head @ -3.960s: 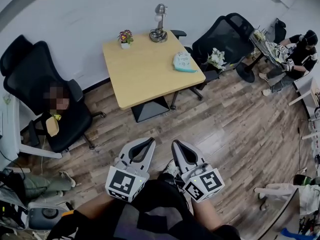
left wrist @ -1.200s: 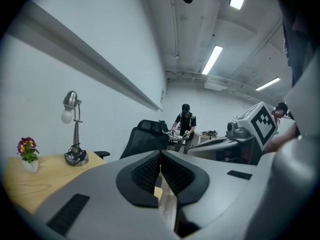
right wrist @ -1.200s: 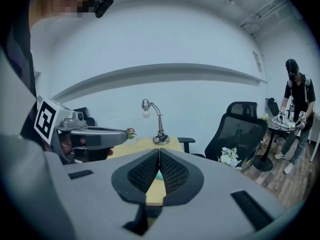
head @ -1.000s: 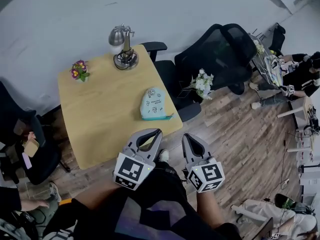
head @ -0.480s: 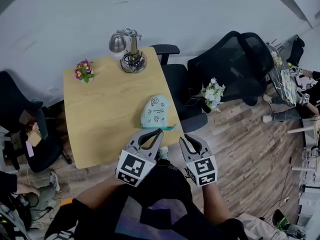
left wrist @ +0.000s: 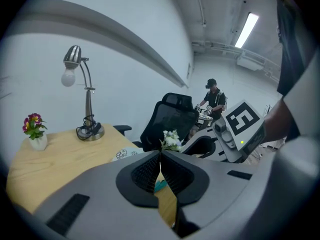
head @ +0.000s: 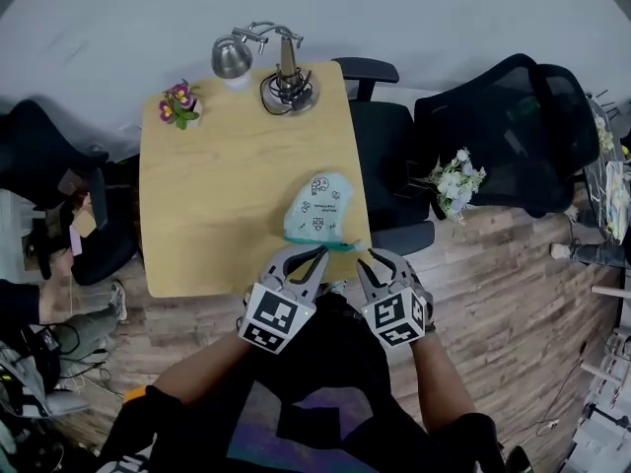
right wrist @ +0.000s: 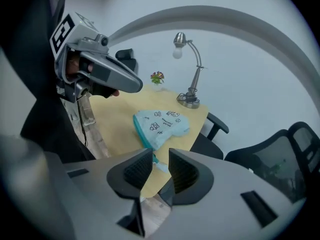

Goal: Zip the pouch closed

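Observation:
A pale blue pouch (head: 318,210) with small prints lies flat on the wooden table (head: 217,205), near its front right corner. Its teal zipper edge (head: 314,241) faces me. My left gripper (head: 321,253) is shut and empty, its tips just short of that edge. My right gripper (head: 372,258) hovers off the table's right corner; its jaws have just been opening and stand open with nothing between them. In the right gripper view the pouch (right wrist: 162,126) lies beyond the right gripper (right wrist: 160,158). The left gripper view shows the left gripper (left wrist: 160,154) with its pads touching and a strip of the pouch (left wrist: 125,154).
A metal desk lamp (head: 281,77) and a small flower pot (head: 180,104) stand at the table's far edge. Black office chairs (head: 394,156) with white flowers (head: 455,180) stand to the right, another chair (head: 49,166) at the left. A seated person's arm (head: 20,304) shows at far left.
The table and pouch have come much closer to me. Both grippers have sunk to the table's near edge. The right gripper's jaws have parted; the left stays shut.

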The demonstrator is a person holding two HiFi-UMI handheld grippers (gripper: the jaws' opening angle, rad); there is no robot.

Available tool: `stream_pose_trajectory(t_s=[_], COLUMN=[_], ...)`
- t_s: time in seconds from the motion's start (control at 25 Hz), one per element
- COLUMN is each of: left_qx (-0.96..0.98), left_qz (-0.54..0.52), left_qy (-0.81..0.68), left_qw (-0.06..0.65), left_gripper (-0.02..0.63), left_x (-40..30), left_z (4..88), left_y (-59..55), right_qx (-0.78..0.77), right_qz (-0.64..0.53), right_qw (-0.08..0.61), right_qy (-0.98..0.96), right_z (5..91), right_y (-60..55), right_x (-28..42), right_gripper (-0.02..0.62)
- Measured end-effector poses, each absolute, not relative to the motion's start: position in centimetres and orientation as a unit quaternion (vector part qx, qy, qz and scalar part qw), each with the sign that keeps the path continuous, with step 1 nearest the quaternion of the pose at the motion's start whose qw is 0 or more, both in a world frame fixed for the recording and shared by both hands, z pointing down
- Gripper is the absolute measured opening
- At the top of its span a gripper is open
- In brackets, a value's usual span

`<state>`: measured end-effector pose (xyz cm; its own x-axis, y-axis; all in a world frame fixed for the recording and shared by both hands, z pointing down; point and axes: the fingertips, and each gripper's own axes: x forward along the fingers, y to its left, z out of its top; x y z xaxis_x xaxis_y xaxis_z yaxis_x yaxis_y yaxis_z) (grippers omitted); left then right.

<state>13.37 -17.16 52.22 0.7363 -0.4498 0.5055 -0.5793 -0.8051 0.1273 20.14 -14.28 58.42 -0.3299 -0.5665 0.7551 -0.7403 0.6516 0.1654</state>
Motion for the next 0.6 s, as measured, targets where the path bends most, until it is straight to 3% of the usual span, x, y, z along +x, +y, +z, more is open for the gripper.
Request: stream_pose_trajectory(t_s=[0.6], left_qx=[0.882], left_qz=[0.276], left_qy=[-0.331], left_qw=[0.189], left_gripper=[0.014], left_x=[13.3], left_z=[57.8], left_y=[-17.3], right_qx=[0.238], right_qz=[0.030], right_qw=[0.506], right_qy=[-0.829], right_z=[65.2], right_y=[-14.9], right_x=[20.8], right_gripper=[0.114])
